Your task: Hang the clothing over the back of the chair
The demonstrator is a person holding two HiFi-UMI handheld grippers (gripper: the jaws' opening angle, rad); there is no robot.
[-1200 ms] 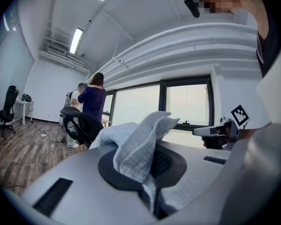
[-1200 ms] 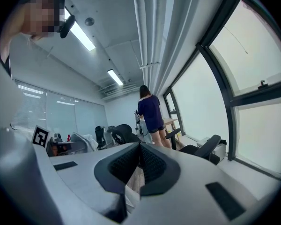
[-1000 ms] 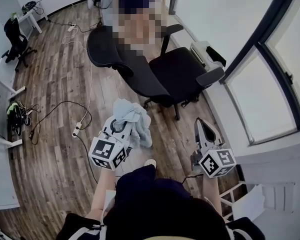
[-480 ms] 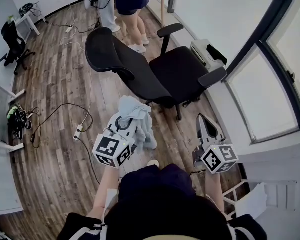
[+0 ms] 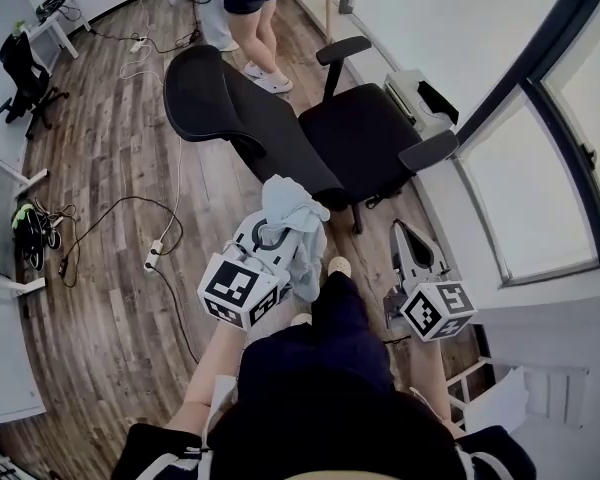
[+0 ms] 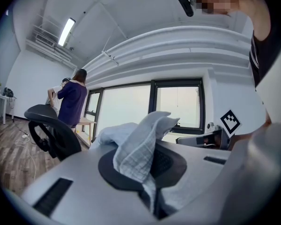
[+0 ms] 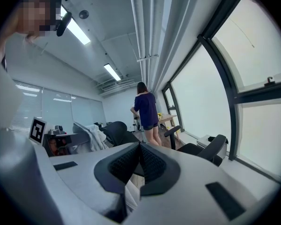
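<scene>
Head view overhead, gripper views lvl, share chair [image 5: 290, 138]

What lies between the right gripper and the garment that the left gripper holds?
In the head view, the person's own shoe and a strip of wooden floor lie between the right gripper and the light blue garment.

Pale cloth [image 5: 293, 206] in left tool [image 5: 274, 240]

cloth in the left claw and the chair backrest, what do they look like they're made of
Cloth: soft woven fabric, pale blue-grey and matte. A fine grid weave shows and it bunches into loose folds, so likely cotton or similar.
Chair backrest: black and matte with no shine. It is probably mesh or fabric on a plastic frame, but its texture is too small to tell.
</scene>
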